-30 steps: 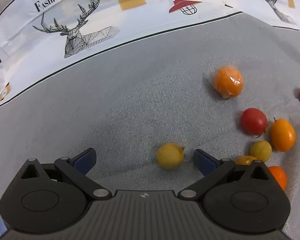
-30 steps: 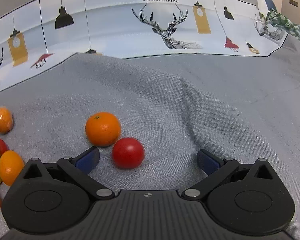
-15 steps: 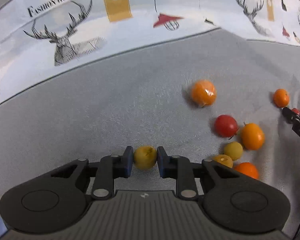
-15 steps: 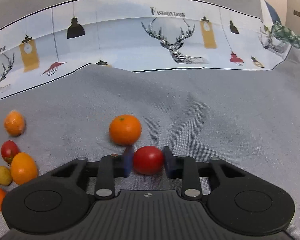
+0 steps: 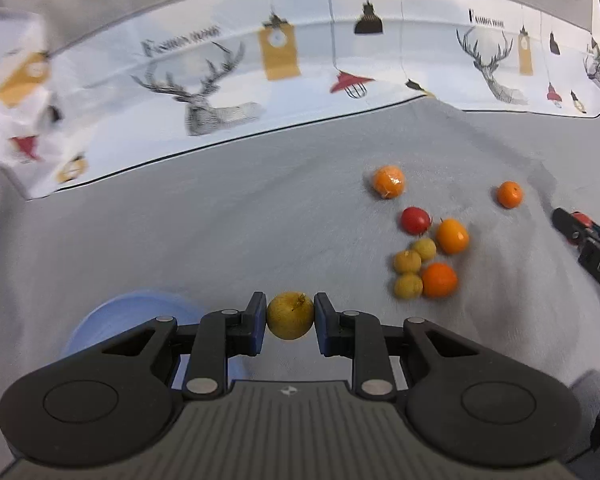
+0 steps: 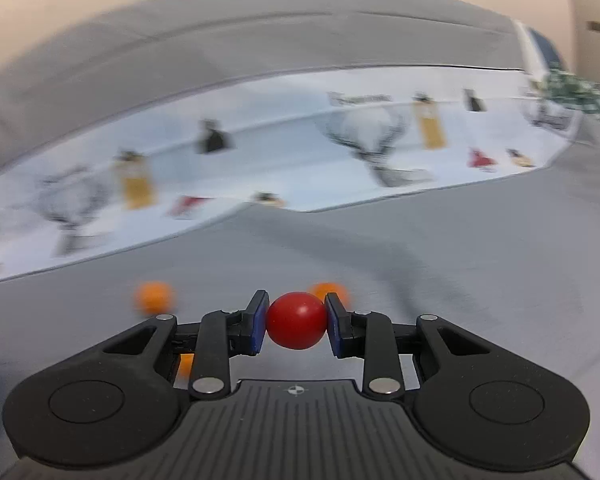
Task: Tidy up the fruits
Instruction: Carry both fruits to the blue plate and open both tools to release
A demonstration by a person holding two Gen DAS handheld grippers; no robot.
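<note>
Left gripper (image 5: 290,315) clamps a yellow fruit (image 5: 290,316) with a blue bowl (image 5: 112,320) below-left, while right gripper (image 6: 296,314) clamps a red tomato (image 6: 296,314) ahead of an orange (image 6: 332,290).

Soft even light; right-wrist motion blur

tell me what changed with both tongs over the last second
Both tongs went from open to shut and have lifted: the left tongs took the yellow fruit, the right tongs the red tomato. A blue bowl has come into the left view. The fruit cluster stayed on the grey cloth.
</note>
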